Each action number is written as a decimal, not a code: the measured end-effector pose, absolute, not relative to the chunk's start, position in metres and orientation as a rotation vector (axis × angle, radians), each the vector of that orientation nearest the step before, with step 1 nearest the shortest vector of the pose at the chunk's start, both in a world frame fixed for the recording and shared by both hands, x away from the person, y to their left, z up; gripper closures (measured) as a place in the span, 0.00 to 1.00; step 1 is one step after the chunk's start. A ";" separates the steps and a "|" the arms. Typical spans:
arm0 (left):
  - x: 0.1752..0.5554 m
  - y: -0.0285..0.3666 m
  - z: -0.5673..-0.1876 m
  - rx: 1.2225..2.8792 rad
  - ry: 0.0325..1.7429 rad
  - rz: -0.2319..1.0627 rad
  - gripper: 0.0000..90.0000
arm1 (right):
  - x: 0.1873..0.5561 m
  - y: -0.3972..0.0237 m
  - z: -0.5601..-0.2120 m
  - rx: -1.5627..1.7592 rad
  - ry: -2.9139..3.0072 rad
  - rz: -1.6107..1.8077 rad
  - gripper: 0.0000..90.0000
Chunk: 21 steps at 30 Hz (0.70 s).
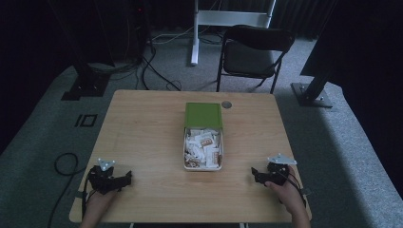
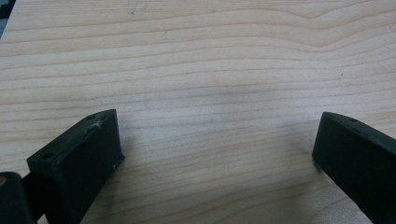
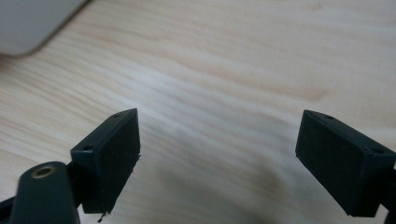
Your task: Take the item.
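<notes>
A white box (image 1: 186, 164) full of small white and brown packets (image 1: 203, 145) sits mid-table, its green lid (image 1: 203, 115) lying against its far end. My left gripper (image 1: 127, 178) rests near the front left corner of the wooden table (image 1: 142, 128), a hand on it. In the left gripper view the gripper (image 2: 217, 144) stands open over bare wood. My right gripper (image 1: 254, 174) rests near the front right corner, also held by a hand. The right gripper view has that gripper (image 3: 217, 140) open with nothing between its fingers, and the box's white corner (image 3: 28, 21) at the upper left.
A small round grey disc (image 1: 226, 104) lies on the table beyond the lid. A black folding chair (image 1: 252, 54) stands behind the table's far edge, with cables (image 1: 152, 66) and stand feet on the carpet. A cable loops on the floor (image 1: 64, 164) at the left.
</notes>
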State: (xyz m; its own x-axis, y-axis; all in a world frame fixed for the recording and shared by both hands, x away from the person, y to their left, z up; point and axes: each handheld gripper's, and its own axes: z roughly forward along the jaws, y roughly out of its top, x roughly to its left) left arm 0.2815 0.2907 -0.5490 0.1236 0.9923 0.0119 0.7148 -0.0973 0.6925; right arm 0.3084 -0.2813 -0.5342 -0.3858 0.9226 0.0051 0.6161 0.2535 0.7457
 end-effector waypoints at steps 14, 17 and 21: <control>0.282 0.291 -0.549 1.870 1.646 0.675 0.02 | 0.321 -0.262 -0.496 1.323 2.063 1.004 0.15; 0.282 0.291 -0.549 1.870 1.645 0.675 0.02 | 0.323 -0.256 -0.487 1.298 2.063 1.025 0.15; 0.282 0.291 -0.549 1.870 1.646 0.675 0.02 | 0.324 -0.247 -0.476 1.270 2.062 1.077 0.15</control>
